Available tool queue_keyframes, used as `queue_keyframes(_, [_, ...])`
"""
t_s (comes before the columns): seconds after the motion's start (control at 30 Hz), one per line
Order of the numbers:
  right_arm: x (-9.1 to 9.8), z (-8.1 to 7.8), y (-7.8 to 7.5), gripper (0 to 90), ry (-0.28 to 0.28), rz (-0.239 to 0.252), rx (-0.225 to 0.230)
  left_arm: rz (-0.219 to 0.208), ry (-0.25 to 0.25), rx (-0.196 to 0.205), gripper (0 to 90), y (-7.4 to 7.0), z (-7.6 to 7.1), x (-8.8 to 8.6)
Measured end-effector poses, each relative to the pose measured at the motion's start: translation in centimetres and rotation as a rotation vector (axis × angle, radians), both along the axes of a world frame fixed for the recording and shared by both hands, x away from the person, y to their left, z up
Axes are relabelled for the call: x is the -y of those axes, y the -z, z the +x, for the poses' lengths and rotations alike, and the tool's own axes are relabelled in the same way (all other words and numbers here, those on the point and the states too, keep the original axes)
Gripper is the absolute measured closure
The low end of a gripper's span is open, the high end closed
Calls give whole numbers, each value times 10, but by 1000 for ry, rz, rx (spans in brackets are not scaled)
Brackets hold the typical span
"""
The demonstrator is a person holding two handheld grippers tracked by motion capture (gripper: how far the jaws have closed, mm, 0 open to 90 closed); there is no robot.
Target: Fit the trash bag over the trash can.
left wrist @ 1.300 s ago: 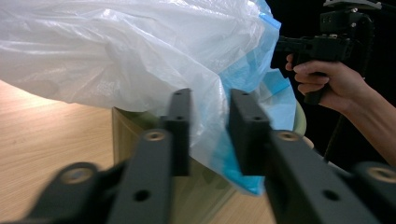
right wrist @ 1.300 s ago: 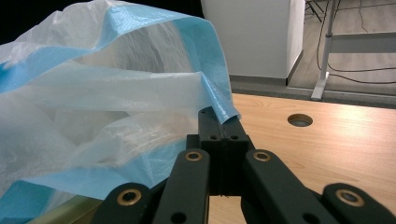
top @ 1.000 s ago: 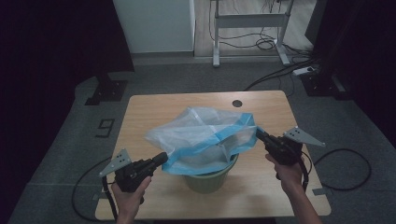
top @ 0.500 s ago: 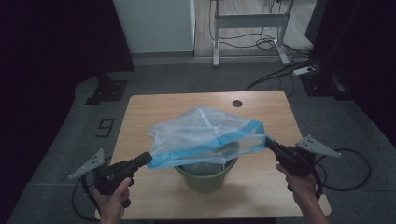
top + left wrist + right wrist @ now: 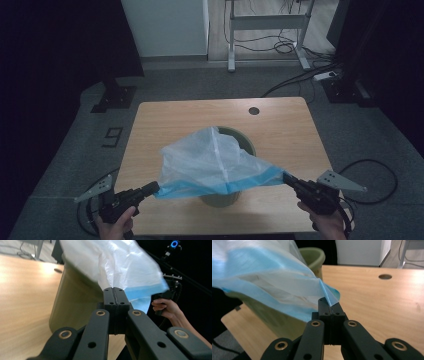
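Left claw (image 5: 156,187) & right claw (image 5: 286,177) are both pinched on the plastic bag (image 5: 212,162), low in the frame. Bag is stretched between them, over the green bin (image 5: 246,142), mid-table (image 5: 170,117).

The room was dim, its left and right sides lost in near blackness. A light wooden worktop (image 5: 280,125) with rounded corners and a round cable hole (image 5: 254,110) near its far edge stood on grey carpeted floor (image 5: 350,130). Beyond it a white cabinet (image 5: 165,27) rose against the back, and beside that stood the pale metal legs of a desk frame (image 5: 267,22), with dark cables (image 5: 285,47) lying loose beneath. A white power strip (image 5: 325,76) lay on the floor to the right. On the left stood a black stand base (image 5: 114,97), and a number marking (image 5: 113,136) showed on the carpet.
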State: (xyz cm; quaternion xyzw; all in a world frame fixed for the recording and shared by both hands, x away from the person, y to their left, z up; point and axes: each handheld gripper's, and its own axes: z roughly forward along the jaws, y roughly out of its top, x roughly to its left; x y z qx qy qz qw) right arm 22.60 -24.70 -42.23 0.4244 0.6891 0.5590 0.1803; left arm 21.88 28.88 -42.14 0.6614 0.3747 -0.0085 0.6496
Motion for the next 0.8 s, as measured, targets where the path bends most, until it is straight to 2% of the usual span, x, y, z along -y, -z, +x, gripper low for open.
queue_keyframes(0.1, [-1, 0, 9, 893, -5, -10, -27, 3, 5, -21, 900, 8, 1, -1])
queue_keyframes(0.17, [-2, -1, 14, 893, -9, -8, -46, -13, 10, -22, 900, 11, 1, -2])
queue_keyframes(0.3, [-1, -8, 15, 894, -29, -1, -44, -28, 14, -16, 900, 10, -2, -8])
queue_keyframes(0.47, [2, -11, 22, 893, -30, -4, -60, -19, -2, -41, 900, 17, -1, -13])
queue_keyframes(0.57, [1, -3, 25, 893, -11, -6, -67, -7, -25, -46, 900, 18, 8, -11])
queue_keyframes(0.7, [-4, 15, 24, 890, 11, 5, -50, -2, -40, -40, 898, 15, 25, -5])
queue_keyframes(0.8, [-9, 26, 23, 865, 24, 12, -34, 3, -49, -36, 849, 12, 34, 0])
